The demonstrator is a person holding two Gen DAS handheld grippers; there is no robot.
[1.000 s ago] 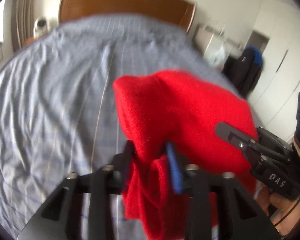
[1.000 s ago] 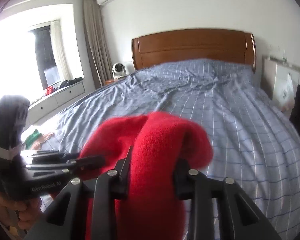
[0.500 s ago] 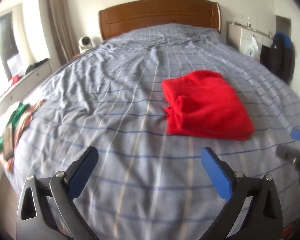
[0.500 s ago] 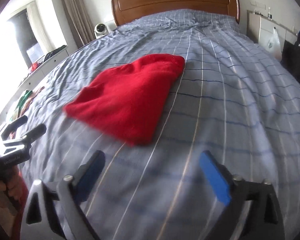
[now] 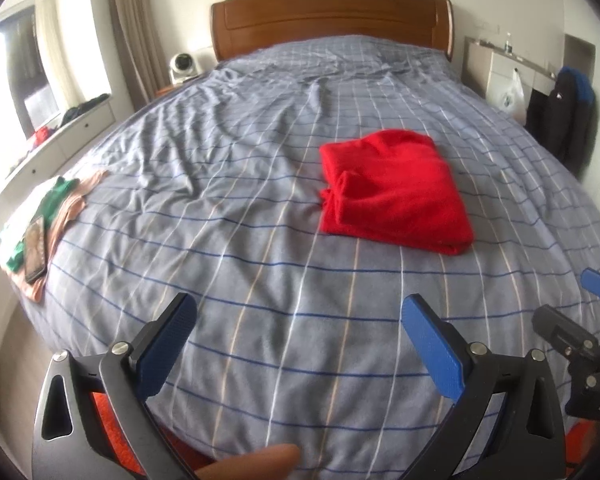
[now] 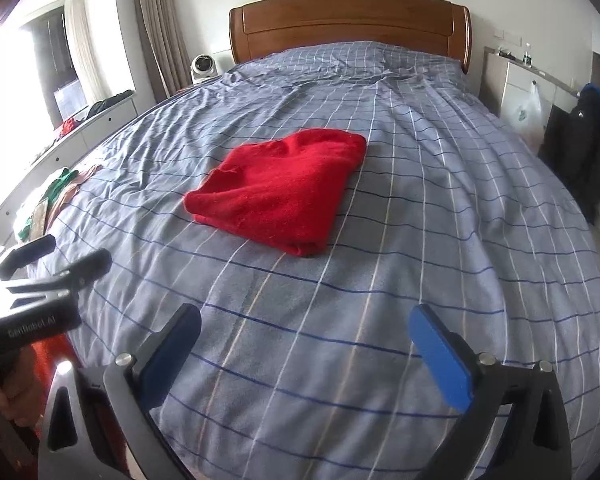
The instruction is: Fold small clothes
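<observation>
A red garment (image 5: 392,188) (image 6: 280,188) lies folded into a rough rectangle on the blue checked bedspread (image 5: 220,168) (image 6: 440,200), untouched by either gripper. My left gripper (image 5: 300,306) hovers over the bed's near edge, well short of the garment, open and empty. My right gripper (image 6: 306,314) hangs beside it over the same edge, its jaws still opening with nothing between them. Each gripper shows at the side of the other's view: the right gripper (image 5: 572,304) and the left gripper (image 6: 60,258).
A pile of green, white and peach clothes (image 5: 48,216) with a phone (image 5: 36,248) on it lies at the bed's left edge. A wooden headboard (image 5: 328,16), a small fan (image 5: 182,66), a bedside cabinet (image 5: 512,76) and a hanging dark jacket (image 5: 564,120) ring the bed.
Both grippers let go of the red garment, which now lies folded on the bed. Both drew back toward the bed's near edge and their jaws spread wide.
</observation>
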